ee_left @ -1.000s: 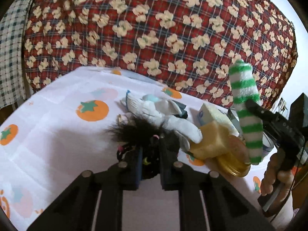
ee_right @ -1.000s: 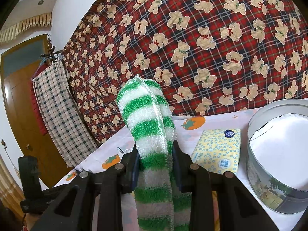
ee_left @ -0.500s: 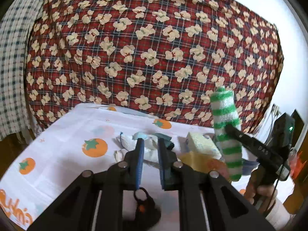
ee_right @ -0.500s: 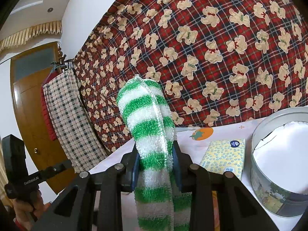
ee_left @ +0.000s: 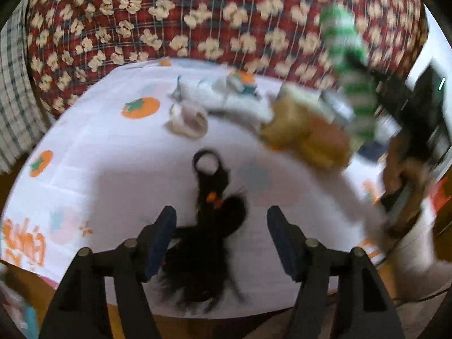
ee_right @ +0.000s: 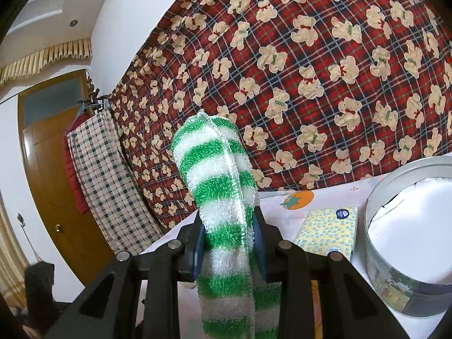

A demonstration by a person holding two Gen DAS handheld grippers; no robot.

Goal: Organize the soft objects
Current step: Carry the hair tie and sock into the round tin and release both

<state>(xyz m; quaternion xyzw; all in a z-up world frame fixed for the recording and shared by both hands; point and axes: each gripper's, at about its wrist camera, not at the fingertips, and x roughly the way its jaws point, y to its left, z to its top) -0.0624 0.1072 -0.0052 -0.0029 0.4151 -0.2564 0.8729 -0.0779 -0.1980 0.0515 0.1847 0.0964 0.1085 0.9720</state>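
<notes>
My left gripper (ee_left: 221,231) is open, its jaws wide apart over a black furry toy (ee_left: 209,243) that lies on the white tablecloth (ee_left: 113,152) between and below the fingers. My right gripper (ee_right: 228,226) is shut on a green-and-white striped fuzzy sock (ee_right: 223,197), held upright above the table; the sock also shows blurred in the left wrist view (ee_left: 350,84). A pile of white soft items (ee_left: 231,99) and a yellow sponge-like thing (ee_left: 299,130) lie at the back of the table.
A round metal tin (ee_right: 409,243) with a white inside stands at the right. A yellow tissue pack (ee_right: 327,231) lies beside it. A red plaid bear-print cloth (ee_right: 310,70) hangs behind. A pale ring-shaped item (ee_left: 188,120) lies mid-table. The table's front edge (ee_left: 254,315) is near.
My left gripper has opened and let go of the black furry toy, which now lies on the cloth. The left view is blurred with motion. My right gripper still holds the sock up.
</notes>
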